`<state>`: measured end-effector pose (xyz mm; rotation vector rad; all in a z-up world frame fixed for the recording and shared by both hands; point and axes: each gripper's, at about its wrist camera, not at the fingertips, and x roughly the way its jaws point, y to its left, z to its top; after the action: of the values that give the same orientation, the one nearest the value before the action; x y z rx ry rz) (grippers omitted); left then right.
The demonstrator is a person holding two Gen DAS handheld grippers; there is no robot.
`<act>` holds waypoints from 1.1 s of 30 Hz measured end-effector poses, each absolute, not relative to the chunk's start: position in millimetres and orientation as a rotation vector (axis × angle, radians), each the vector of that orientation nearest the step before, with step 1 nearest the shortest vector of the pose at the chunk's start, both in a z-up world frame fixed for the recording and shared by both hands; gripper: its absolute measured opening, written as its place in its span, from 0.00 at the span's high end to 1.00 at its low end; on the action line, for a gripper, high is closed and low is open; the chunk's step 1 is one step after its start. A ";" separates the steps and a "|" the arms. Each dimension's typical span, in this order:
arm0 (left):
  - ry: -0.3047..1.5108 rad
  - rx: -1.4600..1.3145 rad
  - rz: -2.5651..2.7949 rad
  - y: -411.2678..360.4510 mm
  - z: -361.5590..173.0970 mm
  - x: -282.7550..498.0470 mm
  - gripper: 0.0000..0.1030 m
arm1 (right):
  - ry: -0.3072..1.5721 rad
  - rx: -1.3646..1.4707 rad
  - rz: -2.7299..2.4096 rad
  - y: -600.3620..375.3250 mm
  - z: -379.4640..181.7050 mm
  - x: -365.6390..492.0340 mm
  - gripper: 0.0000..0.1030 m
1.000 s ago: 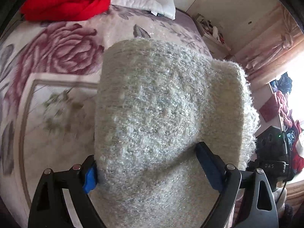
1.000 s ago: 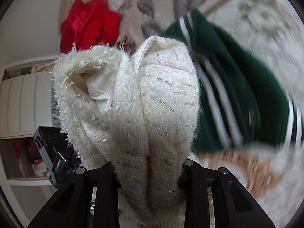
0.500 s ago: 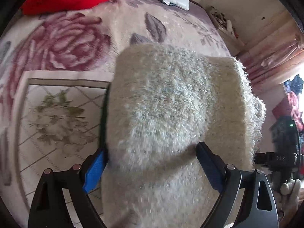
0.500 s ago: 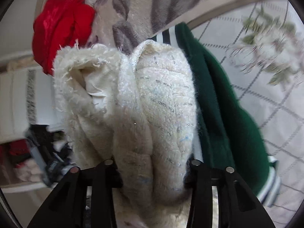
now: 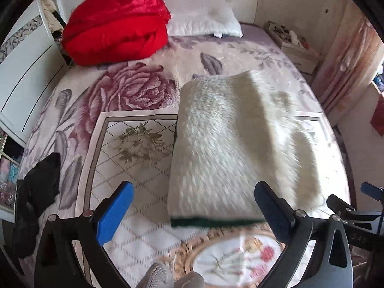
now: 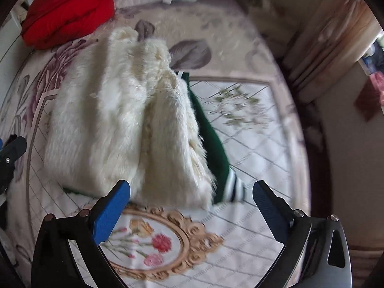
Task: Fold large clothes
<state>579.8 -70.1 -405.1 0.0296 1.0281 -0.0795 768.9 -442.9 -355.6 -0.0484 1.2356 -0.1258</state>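
A folded cream fuzzy garment (image 5: pixel 235 144) lies on the bed, on top of a green garment with white stripes (image 5: pixel 216 222). In the right wrist view the cream garment (image 6: pixel 124 124) covers most of the green one (image 6: pixel 213 139), whose striped cuff sticks out at the right. My left gripper (image 5: pixel 194 206) is open and empty, just in front of the cream garment's near edge. My right gripper (image 6: pixel 192 204) is open and empty, in front of the pile's near edge.
A red quilt (image 5: pixel 115 21) and a white pillow (image 5: pixel 204 24) lie at the head of the bed. A black cloth (image 5: pixel 36 192) lies at the bed's left edge. A white wardrobe (image 5: pixel 21 72) stands left, curtains (image 5: pixel 348 67) right. The floral bedspread (image 5: pixel 134 144) surrounds the pile.
Both grippers have let go of the cream garment, opened and pulled back. The garment now lies on the green one on the bed.
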 end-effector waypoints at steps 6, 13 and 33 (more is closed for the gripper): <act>0.966 0.020 -0.063 -71.4 -335.5 515.8 0.00 | 1.168 -0.031 -0.194 -449.3 -269.3 687.0 0.00; 0.919 0.015 -0.080 -74.1 -247.7 429.8 0.00 | 1.073 -0.044 -0.247 -449.6 -150.0 593.7 0.00; 0.799 0.005 -0.061 -61.8 -86.5 242.9 0.00 | 0.873 -0.066 -0.202 -425.9 75.1 361.9 0.00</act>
<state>242.9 -61.8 -86.5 0.0053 0.7993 -0.0615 361.9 -425.9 75.1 -0.0657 0.8725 -0.2021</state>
